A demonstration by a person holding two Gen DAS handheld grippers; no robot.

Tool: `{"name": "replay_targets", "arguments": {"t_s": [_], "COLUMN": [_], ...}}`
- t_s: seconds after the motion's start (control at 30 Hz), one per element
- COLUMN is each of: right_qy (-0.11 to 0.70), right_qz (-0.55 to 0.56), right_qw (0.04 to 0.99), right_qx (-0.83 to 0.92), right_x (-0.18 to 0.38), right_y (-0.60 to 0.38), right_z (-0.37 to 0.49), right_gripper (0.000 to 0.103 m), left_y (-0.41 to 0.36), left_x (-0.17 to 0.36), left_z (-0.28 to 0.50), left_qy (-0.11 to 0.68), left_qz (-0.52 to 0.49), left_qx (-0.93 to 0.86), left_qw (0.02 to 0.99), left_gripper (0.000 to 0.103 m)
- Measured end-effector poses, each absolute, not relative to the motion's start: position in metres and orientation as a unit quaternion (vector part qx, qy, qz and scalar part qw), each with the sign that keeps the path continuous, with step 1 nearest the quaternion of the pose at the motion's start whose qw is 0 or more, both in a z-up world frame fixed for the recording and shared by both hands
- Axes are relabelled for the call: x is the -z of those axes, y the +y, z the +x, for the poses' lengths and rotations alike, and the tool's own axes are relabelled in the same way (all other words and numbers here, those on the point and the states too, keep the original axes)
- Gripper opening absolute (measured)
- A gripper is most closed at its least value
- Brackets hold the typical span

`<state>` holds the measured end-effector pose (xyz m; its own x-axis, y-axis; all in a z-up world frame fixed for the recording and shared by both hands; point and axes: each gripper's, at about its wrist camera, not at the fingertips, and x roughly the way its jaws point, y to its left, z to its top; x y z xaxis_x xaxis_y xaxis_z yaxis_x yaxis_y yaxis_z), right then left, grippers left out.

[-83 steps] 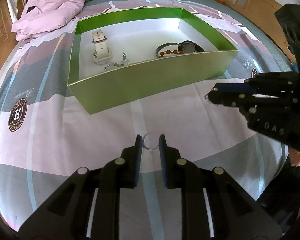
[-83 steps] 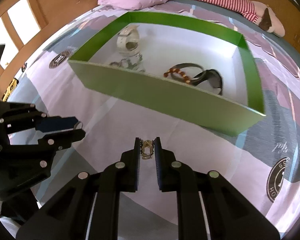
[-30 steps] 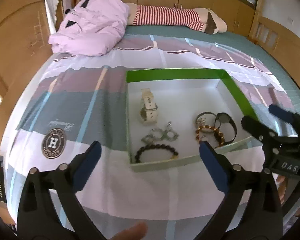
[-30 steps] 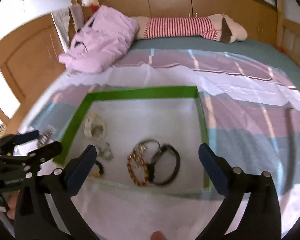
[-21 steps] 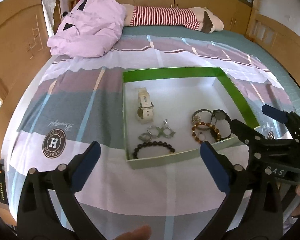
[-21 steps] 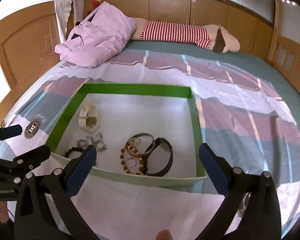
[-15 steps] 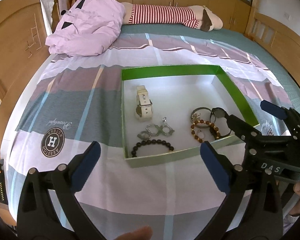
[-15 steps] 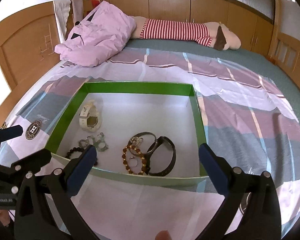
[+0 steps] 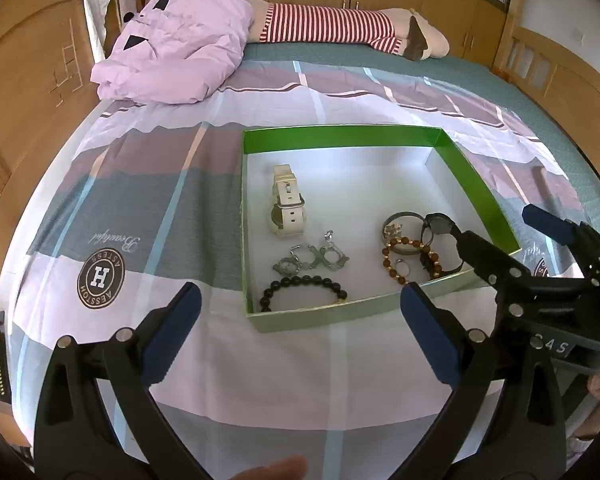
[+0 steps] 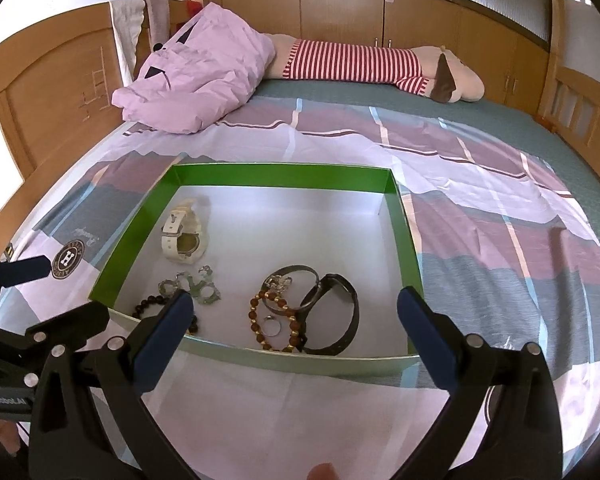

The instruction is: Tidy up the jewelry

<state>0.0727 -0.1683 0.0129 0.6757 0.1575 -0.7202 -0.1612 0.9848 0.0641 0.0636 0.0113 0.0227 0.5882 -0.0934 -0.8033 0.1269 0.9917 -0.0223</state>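
bright daylight | soft shadows | sharp focus | fisheye-curved edges, dark corners

Green-walled, white-floored box (image 9: 476, 184). Inside: cream-white watch (image 9: 286, 208), silver-grey earrings (image 9: 310, 260), black bead bracelet (image 9: 300, 285), amber-brown bead bracelet (image 9: 404, 258), black band (image 10: 340, 316), small silver ring (image 10: 271, 325). Beneath, bedsheet (image 9: 160, 216) in blocks of pale lilac, mauve and grey-teal with light-blue stripes, plus brown-and-white round "H" emblem (image 9: 100, 277). Behind, pink-lilac garment (image 9: 180, 36); red-and-white striped plush (image 9: 328, 26).
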Motion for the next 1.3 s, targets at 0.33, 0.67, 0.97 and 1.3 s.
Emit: {"name": "replay_targets", "arguments": {"t_s": [0.33,0.67,0.97,1.3], "right_qy": [0.392,0.393,0.393,0.394], "right_qz": [-0.002,-0.002,-0.002,-0.002], "right_qw": [0.916,0.916,0.916,0.915], "right_qx": [-0.087,-0.087,-0.086,-0.085], "right_x": [-0.0149,-0.0152,-0.015,-0.0137], "right_y": [-0.1698,-0.1698,-0.17,-0.1701], "right_z": [0.0718,0.0718,0.0719,0.0722], "right_gripper": [0.102,0.102,0.102,0.102], "left_y": [0.0113,0.0103,0.0102,0.0087], "left_x": [-0.0225,-0.0213,-0.0216,-0.021], "left_z": [0.0648,0.0641,0.0643,0.0639], "left_qy": [0.451,0.452,0.452,0.452], "left_qz": [0.017,0.017,0.016,0.015], "left_qx": [0.062,0.063,0.063,0.063], "left_qw": [0.89,0.89,0.89,0.889], "left_gripper": [0.101,0.101,0.101,0.101]}}
